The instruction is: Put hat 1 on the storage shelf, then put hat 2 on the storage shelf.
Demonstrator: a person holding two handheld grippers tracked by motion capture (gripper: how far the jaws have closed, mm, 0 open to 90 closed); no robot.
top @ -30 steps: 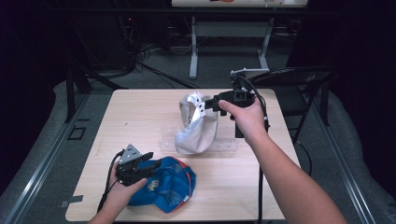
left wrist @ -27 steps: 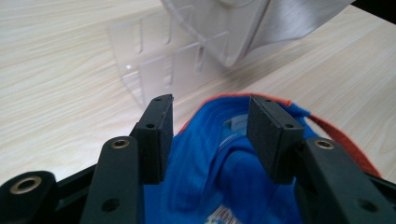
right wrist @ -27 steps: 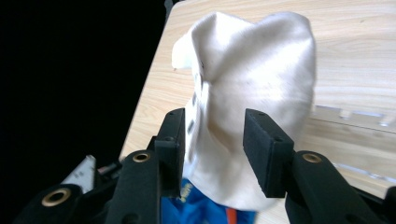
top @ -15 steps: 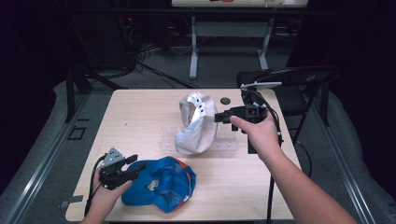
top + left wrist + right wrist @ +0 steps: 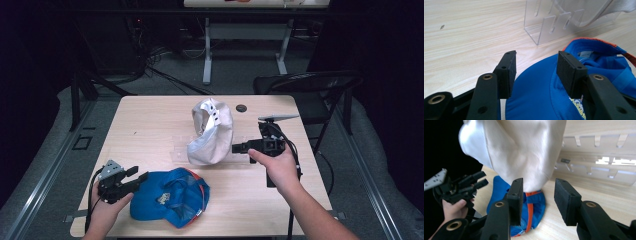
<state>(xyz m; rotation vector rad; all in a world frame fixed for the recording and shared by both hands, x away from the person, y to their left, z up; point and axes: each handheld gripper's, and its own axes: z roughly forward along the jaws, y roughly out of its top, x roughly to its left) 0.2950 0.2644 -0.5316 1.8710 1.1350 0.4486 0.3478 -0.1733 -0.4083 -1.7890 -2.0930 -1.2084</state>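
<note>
A pale wood-grain tabletop carried everything. Near its front edge lay a blue cap with an orange-trimmed rim, opening upward. Toward the middle stood a clear acrylic stand with slotted walls, and a white cap sat propped on it. A small dark round object lay near the far edge, well apart from both caps.

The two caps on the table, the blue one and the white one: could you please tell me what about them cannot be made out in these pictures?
- blue cap: the small emblem inside it is too small to read in the high view; in the left gripper view the left gripper covers part of it.
- white cap: its top is cut off by the upper edge in the right gripper view, beyond the right gripper.
- clear stand: the white cap hides how it sits on the stand.
</note>
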